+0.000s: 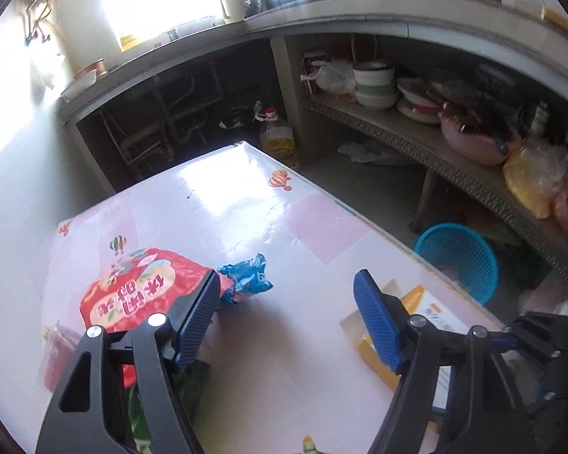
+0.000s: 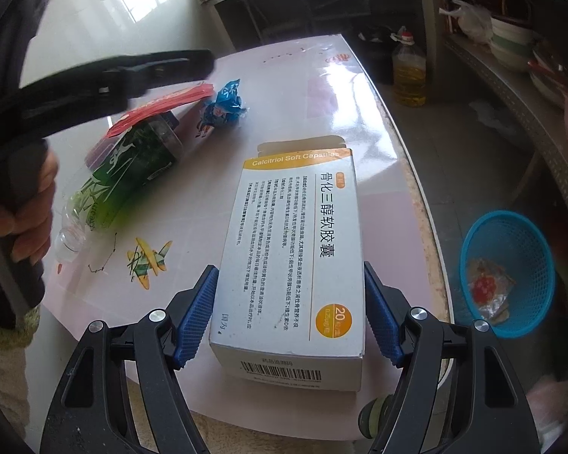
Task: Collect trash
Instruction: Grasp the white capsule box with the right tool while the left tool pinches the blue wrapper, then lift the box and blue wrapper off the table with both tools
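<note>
While the right claw (image 2: 288, 314) straddles the near end of the white medicine box (image 2: 295, 249), its blue pads sit just beside the box's long sides; whether they already press on the cardboard I cannot tell, for the left pad looks to touch and the right shows a sliver of gap. The box lies flat near the counter's (image 2: 322, 87) right edge, its barcode end toward the near edge. To do this step well, I judge the claw should close squarely on both long walls, low enough not to slip off, and gently, since thin card will likely buckle.

The left claw (image 1: 287, 317) stands spread with nothing between its pads, hovering above the counter's left side close to the red snack bag (image 1: 132, 287) and the crumpled blue wrapper (image 1: 246, 276). A green plastic bottle (image 2: 132, 166) lies on its side under the red bag's edge, toward the near-left corner.

The blue mesh basket (image 2: 507, 272) stands on the floor beyond the right edge, already holding some wrappers. The way from box to basket looks open: lift, carry past the right edge, release above the rim. The counter's middle and far end are bare. The shelf of bowls beyond the basket is the thing to keep clear of.
</note>
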### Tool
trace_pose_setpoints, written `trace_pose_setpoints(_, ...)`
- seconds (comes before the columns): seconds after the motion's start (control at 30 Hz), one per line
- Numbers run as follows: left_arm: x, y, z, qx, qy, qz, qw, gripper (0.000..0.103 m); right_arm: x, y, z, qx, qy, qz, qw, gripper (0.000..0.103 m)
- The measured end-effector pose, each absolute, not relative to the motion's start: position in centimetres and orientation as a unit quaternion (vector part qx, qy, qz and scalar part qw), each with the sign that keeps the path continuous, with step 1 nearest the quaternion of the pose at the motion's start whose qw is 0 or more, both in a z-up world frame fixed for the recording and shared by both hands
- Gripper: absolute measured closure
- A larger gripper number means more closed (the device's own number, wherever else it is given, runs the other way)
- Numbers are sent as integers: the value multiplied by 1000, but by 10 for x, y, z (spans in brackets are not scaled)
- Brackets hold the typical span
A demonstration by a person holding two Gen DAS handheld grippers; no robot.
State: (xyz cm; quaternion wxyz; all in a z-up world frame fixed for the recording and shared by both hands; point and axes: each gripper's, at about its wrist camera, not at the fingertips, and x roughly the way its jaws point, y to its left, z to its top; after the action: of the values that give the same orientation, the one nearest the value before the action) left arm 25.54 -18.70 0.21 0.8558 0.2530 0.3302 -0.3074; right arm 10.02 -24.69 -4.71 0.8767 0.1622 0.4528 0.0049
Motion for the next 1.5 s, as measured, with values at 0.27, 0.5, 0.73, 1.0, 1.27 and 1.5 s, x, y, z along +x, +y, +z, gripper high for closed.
trace_pose_setpoints(0.27, 290, -218, -56, 394, 347, -238, 817, 61, 98, -255, -47, 187, 447, 22, 875, 34)
trace_pose_setpoints(0.5, 285, -212, -61, 421, 319, -223, 819, 94, 97, -255, -46, 184, 447, 24, 875, 34)
trace_pose_setpoints(0.73, 258, -201, -35, 409, 276, -234, 837, 99, 98, -253, -47, 179, 449, 21, 875, 34)
trace_pose_setpoints(1.0, 240, -176, 13, 292, 285, -283, 868, 100, 100, -253, -47, 175, 451, 19, 875, 34)
trace_pose_setpoints(1.27, 232, -144, 51, 104, 333, -357, 867, 100, 97, -259, -45, 192, 450, 23, 872, 35)
trace_pose_setpoints(1.5, 230, -120, 59, -6, 371, -386, 844, 100, 93, -277, -45, 257, 441, 39, 859, 36)
